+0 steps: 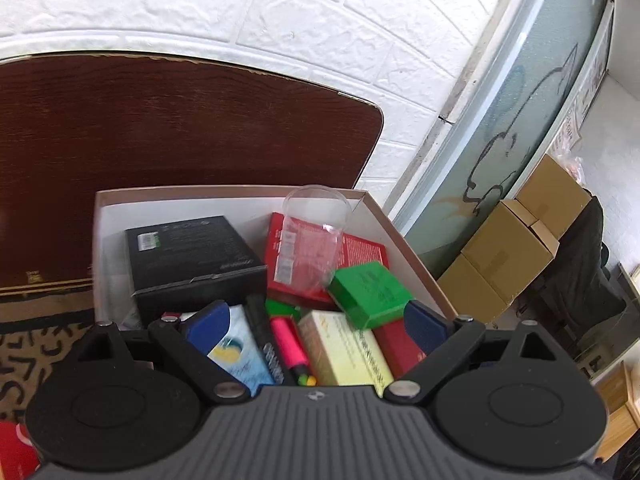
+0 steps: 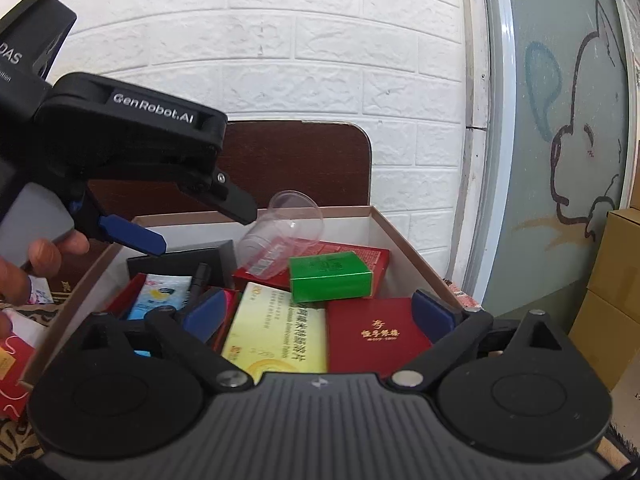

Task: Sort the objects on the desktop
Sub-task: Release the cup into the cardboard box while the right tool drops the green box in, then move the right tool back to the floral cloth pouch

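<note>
An open cardboard box (image 1: 400, 236) (image 2: 404, 236) holds several sorted items: a clear plastic cup (image 1: 316, 232) (image 2: 286, 236) lying tilted on a red box (image 1: 360, 252), a green box (image 1: 372, 294) (image 2: 330, 276), a black box (image 1: 192, 256), a yellow box (image 1: 348, 352) (image 2: 280, 336), a dark red booklet (image 2: 372, 336), a pink highlighter (image 1: 290, 346) and a blue packet (image 1: 240, 352). My left gripper (image 1: 316, 324) hovers open and empty over the box; it also shows in the right wrist view (image 2: 200, 224). My right gripper (image 2: 320, 316) is open and empty above the box's near side.
A dark wooden board (image 1: 180, 128) leans against the white brick wall behind the box. Cardboard cartons (image 1: 516, 240) stand at the right by a glass door. A patterned cloth (image 1: 28, 344) covers the table at left, with a red packet (image 2: 12, 368) on it.
</note>
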